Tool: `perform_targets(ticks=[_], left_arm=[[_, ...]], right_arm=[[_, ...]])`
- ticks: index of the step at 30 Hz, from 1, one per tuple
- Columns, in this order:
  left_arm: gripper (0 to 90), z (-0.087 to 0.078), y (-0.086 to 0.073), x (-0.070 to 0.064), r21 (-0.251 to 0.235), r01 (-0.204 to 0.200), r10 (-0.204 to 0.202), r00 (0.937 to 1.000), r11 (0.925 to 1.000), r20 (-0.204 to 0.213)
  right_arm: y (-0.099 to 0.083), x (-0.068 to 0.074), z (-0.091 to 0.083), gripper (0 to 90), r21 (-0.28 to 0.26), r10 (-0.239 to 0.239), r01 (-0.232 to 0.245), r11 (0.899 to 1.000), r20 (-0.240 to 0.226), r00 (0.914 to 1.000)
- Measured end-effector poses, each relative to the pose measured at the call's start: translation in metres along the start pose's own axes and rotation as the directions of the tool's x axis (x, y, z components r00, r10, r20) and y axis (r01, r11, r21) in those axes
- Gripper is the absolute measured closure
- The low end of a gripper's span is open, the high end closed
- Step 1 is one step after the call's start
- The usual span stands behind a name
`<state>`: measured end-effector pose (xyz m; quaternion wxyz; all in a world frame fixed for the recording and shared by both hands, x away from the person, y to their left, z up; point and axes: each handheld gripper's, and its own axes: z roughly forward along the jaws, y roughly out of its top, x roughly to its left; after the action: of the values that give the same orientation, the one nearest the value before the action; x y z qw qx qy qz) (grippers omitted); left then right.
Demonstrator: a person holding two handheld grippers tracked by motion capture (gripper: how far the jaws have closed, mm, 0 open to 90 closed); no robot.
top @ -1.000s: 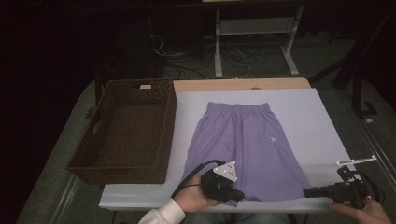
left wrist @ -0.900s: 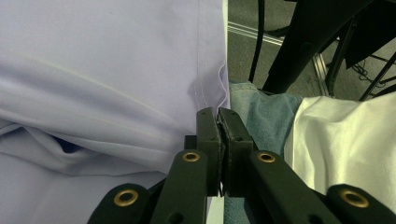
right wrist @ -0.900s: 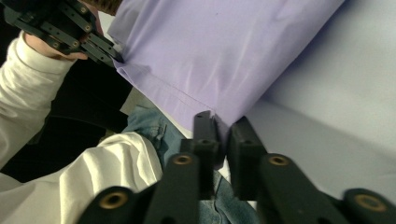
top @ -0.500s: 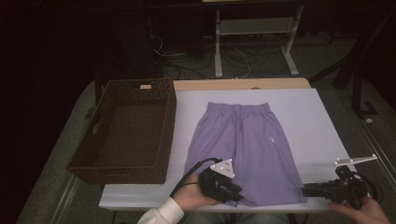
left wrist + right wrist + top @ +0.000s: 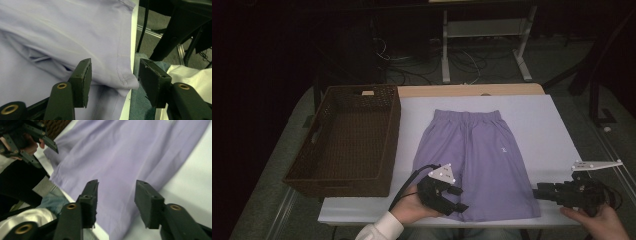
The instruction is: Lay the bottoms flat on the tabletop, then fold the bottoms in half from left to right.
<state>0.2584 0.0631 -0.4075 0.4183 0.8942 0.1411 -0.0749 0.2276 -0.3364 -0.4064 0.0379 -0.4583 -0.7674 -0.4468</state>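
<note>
The purple shorts (image 5: pixel 477 160) lie flat at the centre of the high view, on the white table cover (image 5: pixel 552 125), waistband toward the top of the frame and the two leg hems toward the bottom edge; a small white mark sits on the leg at right, too small to read as a logo or letters; the cloth is a plain pale violet with a gathered waistband and a soft fold down the middle. In the left gripper view the stitched hem corner of the shorts (image 5: pixel 125 82) lies between the spread jaws, at the table's edge, not yet pinched. The left gripper (image 5: pixel 457 200) sits at the lower centre of the high view over the hem of the left-hand leg, its jaws wide apart. The right gripper (image 5: pixel 539 192) lies at the lower right, just beside the other hem corner, pointing toward it; in the right gripper view its jaws stand wide, with the purple cloth (image 5: pixel 120 170) beyond them and nothing held. A brown woven basket (image 5: pixel 347 140) stands at the left of the high view, beside the shorts.
</note>
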Motion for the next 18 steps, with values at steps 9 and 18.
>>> perform_targets(ticks=[9, 18], left_arm=[[30.7, -0.027, -0.007, 0.008, -0.088, 0.098, -0.105, 0.9915, 0.9912, -0.077], [22.2, -0.047, -0.016, 0.014, -0.162, 0.173, -0.199, 0.9667, 0.9715, -0.161]], right_arm=[[0.023, 0.014, 0.008, 24.5, -0.055, -0.089, 0.090, 0.994, 0.028, 0.9957], [0.050, 0.019, 0.020, 6.5, -0.095, -0.138, 0.141, 0.985, 0.038, 0.9897]])
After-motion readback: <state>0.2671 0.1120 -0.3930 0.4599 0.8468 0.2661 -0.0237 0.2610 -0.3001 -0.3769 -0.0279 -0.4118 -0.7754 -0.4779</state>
